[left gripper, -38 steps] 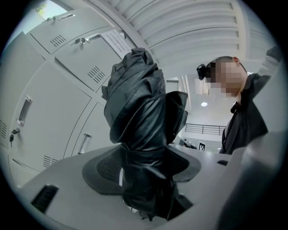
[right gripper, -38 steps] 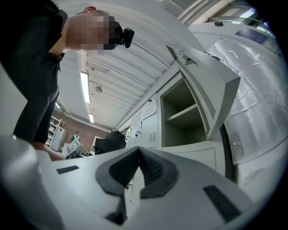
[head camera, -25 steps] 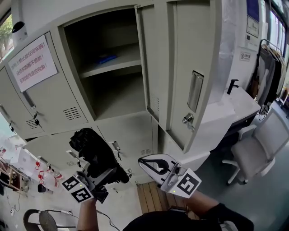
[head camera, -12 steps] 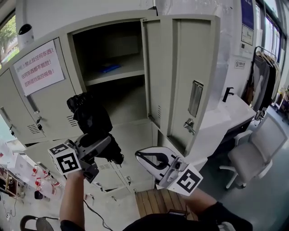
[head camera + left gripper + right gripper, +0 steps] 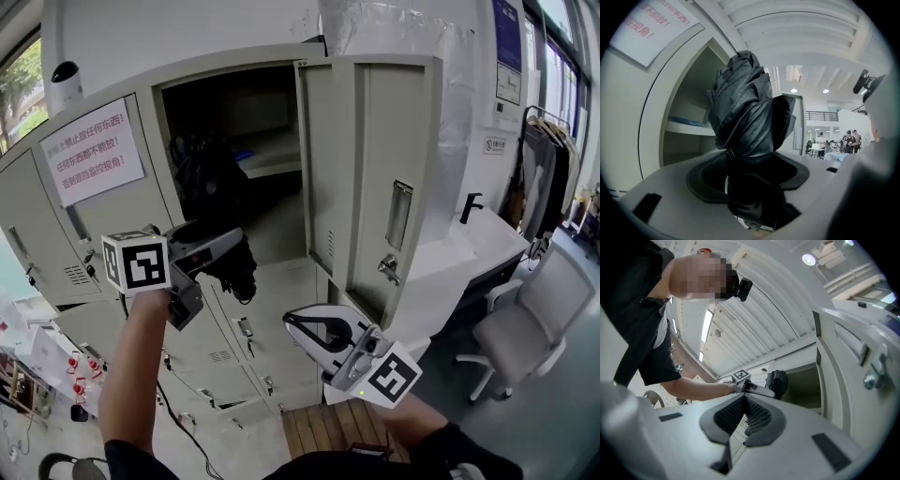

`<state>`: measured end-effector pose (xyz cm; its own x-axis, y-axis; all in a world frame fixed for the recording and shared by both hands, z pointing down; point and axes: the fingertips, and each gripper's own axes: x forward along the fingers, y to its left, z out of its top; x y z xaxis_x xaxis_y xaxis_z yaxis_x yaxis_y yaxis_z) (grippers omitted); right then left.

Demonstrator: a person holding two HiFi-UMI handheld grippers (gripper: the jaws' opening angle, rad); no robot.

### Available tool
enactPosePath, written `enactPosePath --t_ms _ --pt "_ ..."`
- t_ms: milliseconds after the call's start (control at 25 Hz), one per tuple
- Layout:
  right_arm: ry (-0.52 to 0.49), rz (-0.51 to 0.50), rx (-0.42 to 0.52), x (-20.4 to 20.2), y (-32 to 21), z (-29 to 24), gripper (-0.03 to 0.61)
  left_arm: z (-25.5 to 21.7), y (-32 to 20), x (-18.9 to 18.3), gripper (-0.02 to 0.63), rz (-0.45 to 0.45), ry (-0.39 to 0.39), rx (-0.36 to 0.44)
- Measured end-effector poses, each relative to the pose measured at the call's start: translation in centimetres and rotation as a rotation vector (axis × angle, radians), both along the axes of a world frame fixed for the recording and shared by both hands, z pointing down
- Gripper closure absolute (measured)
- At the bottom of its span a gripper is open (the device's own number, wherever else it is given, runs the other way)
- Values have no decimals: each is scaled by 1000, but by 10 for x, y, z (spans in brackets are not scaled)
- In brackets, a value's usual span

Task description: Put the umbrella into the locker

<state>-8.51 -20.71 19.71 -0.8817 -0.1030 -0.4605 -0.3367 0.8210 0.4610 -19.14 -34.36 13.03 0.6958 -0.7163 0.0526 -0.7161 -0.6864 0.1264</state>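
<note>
Now the left gripper (image 5: 223, 251), up at 10 o'clock in the head view, squeezes the black folded umbrella (image 5: 208, 180) tight. The umbrella points up toward 12 o'clock, right at the mouth of the open locker (image 5: 281, 73), in front of its shelf (image 5: 274, 157). The locker door (image 5: 398, 141) swings out at 2 o'clock. The right gripper (image 5: 314, 330) is low at 6 o'clock, pinched closed on nothing.
</note>
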Motion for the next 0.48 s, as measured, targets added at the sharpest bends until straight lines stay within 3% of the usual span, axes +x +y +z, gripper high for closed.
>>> enactPosePath --t_ms 280,480 --pt "17 76 99 -4 2 -34 566 -24 -43 1 334 -48 -16 -57" --pt "38 130 49 -13 -12 -60 566 -41 -66 -6 335 -120 -65 -65"
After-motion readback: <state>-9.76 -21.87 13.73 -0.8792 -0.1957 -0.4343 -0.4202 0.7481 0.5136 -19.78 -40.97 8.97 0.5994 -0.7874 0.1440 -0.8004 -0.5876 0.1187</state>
